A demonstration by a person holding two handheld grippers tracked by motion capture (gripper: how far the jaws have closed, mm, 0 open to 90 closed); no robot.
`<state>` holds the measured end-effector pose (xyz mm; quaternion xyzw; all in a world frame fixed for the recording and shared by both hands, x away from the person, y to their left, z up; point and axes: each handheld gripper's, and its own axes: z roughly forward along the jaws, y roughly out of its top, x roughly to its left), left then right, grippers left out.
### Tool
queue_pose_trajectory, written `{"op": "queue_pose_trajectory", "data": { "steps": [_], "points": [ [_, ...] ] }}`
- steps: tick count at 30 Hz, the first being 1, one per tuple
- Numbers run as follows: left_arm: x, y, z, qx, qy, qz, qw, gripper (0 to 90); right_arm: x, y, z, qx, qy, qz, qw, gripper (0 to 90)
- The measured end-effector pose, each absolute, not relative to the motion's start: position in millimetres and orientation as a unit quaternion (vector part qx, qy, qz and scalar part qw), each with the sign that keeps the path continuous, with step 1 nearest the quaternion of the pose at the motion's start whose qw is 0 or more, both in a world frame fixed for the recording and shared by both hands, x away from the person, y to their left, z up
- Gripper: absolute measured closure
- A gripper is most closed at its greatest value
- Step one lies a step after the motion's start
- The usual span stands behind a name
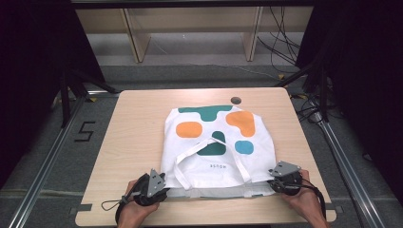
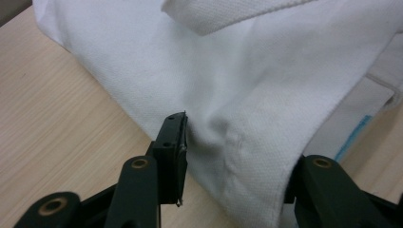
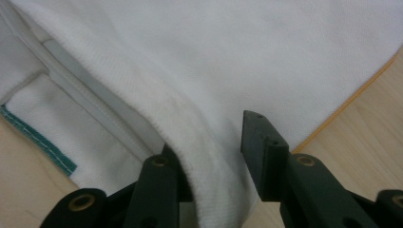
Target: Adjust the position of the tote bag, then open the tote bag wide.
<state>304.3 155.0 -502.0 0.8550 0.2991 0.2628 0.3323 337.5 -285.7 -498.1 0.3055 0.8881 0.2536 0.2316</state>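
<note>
Lying flat on the table, the bag is the landmark here: a white tote with green, orange and blue blobs, its mouth hem turned to the near edge and its two straps folded back across its face. Its long axis runs away from the person, so the hem lies crosswise between the two hands.

The left gripper sits at the bag's near left corner, the right gripper at its near right corner, each equally close to its own end of the hem.

In the left gripper view the jaws stand parted with the upper hem layer bulging between them; one pad touches the cloth, but there is no squeeze. In the right gripper view the jaws are likewise apart, the hem fold resting against the left one, with a gap before the right.

The bag looks empty; a green-stitched inner edge peeks out at the mouth.
</note>
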Motion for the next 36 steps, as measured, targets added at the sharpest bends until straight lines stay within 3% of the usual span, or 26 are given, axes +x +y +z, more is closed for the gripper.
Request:
{"op": "queue_pose_trajectory", "data": {
  "steps": [5, 10, 13, 18, 22, 29, 36],
  "points": [
    [305.7, 154.0, -504.0, 0.853, 0.302, 0.265, 0.332, 58.0, 339.5, -286.0, -499.0, 0.311, 0.885, 0.254, 0.235, 66.5],
    [302.6, 150.8, -501.2, 0.852, 0.287, 0.280, 0.336, 77.4, 338.6, -287.7, -496.9, 0.310, 0.885, 0.255, 0.237, 75.9],
    [299.4, 149.9, -498.7, 0.858, 0.273, 0.280, 0.333, 83.6, 337.7, -289.6, -493.5, 0.307, 0.883, 0.259, 0.244, 80.2],
    [297.0, 150.8, -495.1, 0.852, 0.275, 0.281, 0.346, 84.6, 338.5, -290.8, -493.7, 0.312, 0.880, 0.262, 0.243, 78.9],
    [297.3, 150.1, -491.7, 0.839, 0.287, 0.280, 0.369, 85.5, 341.7, -292.6, -496.8, 0.330, 0.877, 0.261, 0.233, 71.6],
    [296.4, 151.7, -480.6, 0.822, 0.292, 0.283, 0.399, 85.9, 340.4, -293.9, -490.3, 0.313, 0.877, 0.274, 0.241, 82.2],
    [297.3, 157.3, -454.0, 0.800, 0.292, 0.296, 0.433, 86.2, 332.1, -298.3, -450.0, 0.313, 0.826, 0.360, 0.299, 86.9]
  ]
}}
